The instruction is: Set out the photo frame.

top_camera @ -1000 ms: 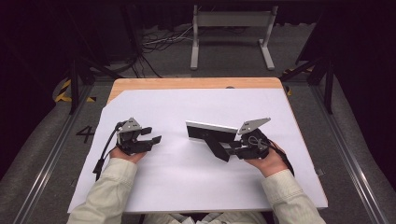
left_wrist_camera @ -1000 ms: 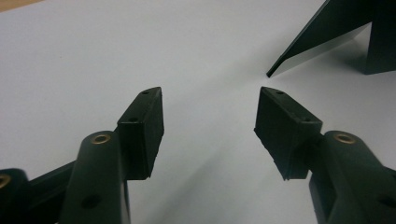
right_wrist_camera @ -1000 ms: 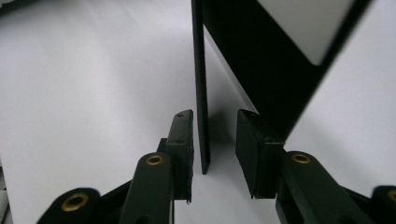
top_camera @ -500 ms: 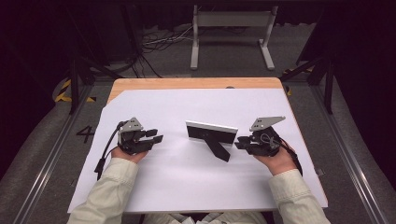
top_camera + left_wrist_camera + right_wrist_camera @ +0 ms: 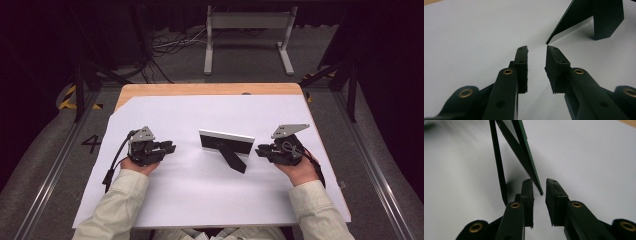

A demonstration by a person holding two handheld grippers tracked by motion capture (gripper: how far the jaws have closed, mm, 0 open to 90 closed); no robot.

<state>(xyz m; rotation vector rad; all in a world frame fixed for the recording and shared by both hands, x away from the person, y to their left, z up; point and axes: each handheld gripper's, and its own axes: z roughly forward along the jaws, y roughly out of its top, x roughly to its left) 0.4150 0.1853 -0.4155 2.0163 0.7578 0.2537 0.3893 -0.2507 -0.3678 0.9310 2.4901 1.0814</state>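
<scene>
Frame (image 5: 226, 143) stands between left claw (image 5: 170, 148) and right claw (image 5: 259, 150), both apart, closing, empty.

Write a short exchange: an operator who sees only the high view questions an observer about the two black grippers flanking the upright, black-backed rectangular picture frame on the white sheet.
Operator: Is the left gripper holding anything?
Observer: No. The left gripper has just been closing its jaws over the bare white sheet. Nothing is between them, and the picture frame has its nearest corner beyond the tips.
Operator: And the right one?
Observer: The right gripper has just been closing its jaws too. The frame's lower corner, green-edged, shows in the gap at their tips, but the pads are not pressing on it.
</scene>
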